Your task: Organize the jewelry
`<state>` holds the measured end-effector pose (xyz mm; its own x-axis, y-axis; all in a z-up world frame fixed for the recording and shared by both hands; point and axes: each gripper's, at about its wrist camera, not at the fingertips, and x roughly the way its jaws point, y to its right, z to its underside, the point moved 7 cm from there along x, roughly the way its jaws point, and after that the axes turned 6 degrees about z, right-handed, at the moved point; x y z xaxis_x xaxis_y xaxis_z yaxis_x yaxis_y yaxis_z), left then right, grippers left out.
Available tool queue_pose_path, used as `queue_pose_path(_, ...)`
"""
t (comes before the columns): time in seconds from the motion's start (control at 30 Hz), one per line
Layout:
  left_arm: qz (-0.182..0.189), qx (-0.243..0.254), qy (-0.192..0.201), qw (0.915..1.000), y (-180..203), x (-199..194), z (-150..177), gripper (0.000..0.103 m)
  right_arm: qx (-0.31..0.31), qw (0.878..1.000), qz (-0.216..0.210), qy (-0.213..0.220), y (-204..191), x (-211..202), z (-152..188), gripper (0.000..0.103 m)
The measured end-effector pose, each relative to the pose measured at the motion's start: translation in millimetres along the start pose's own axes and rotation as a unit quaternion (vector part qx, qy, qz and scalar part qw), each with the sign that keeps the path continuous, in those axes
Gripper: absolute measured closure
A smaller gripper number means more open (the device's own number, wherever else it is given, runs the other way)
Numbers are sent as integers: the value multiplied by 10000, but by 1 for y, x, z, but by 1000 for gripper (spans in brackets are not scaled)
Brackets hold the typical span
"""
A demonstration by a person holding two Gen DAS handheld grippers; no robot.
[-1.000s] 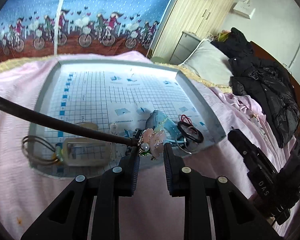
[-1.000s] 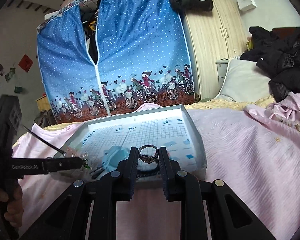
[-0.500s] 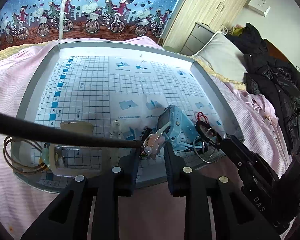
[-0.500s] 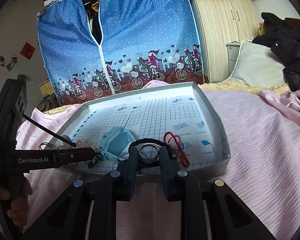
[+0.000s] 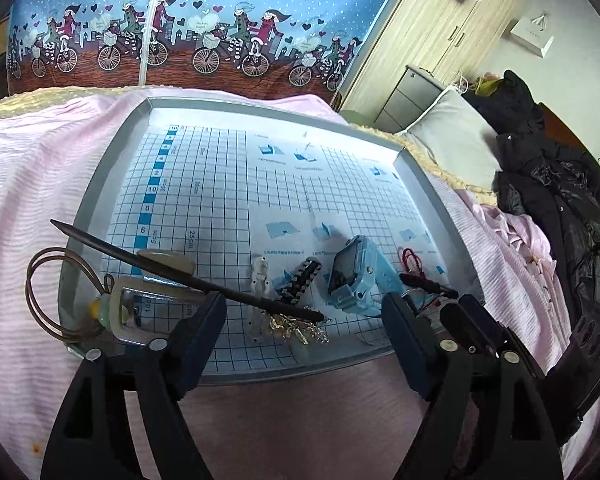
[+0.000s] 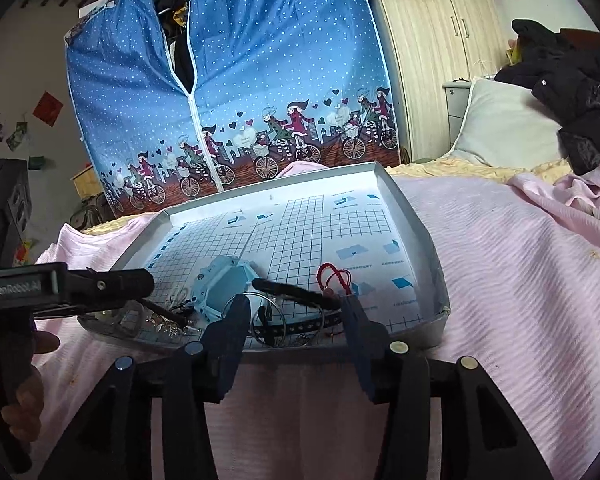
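A grey tray point(image 5: 112, 168) lined with grid paper lies on the pink bedspread. My left gripper point(image 5: 302, 326) is open over the tray's near edge, and the black hair stick point(image 5: 180, 276) with its flower end point(image 5: 296, 326) lies loose between the fingers. A blue watch point(image 5: 352, 272) and a red cord point(image 5: 412, 258) lie just to the right. My right gripper point(image 6: 294, 316) is also open at the near edge of the tray point(image 6: 416, 224). A thin silver ring point(image 6: 284, 320) rests between its fingers, beside a black headband point(image 6: 296, 290) and the blue watch point(image 6: 228, 284).
A brown cord loop point(image 5: 52, 292) hangs over the tray's left rim by a clear frame point(image 5: 140, 304). A hand point(image 6: 20, 396) holds the left gripper point(image 6: 80, 284). A pillow point(image 5: 452, 140) and dark jackets point(image 5: 560, 208) lie at the right.
Both grippers have opened wide. The hair stick has dropped from the left one into the tray, and the ring has left the right one. Both sit closer to the tray.
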<state>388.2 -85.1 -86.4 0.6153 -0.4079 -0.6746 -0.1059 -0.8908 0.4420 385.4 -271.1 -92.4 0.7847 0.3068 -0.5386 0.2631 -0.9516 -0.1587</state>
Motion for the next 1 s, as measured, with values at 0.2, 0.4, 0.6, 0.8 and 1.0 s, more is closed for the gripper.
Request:
queue_pose_path(0.2, 23, 175, 577, 9982, 4, -24, -4, 1, 74, 9992, 153, 374, 3, -15, -11, 20)
queue_pose_path(0.4, -204, 574, 1600, 9852, 14, -67, -6, 1, 233, 9948, 290, 946, 13, -43, -32, 0)
queue_pose_path(0.6, -333, 708, 1979, 9771, 20, -99, -6, 1, 378, 9892, 317, 1377, 15, -75, -49, 0)
queue_pose_path(0.8, -405, 846, 2383, 9667, 23, -145, 6, 1, 489, 9835, 473, 1677, 10, -113, -42, 0)
queue_pose_path(1.0, -371, 734, 2697, 9594, 17, -187, 38, 1, 137, 9773, 521, 2047, -14, -151, -40, 0)
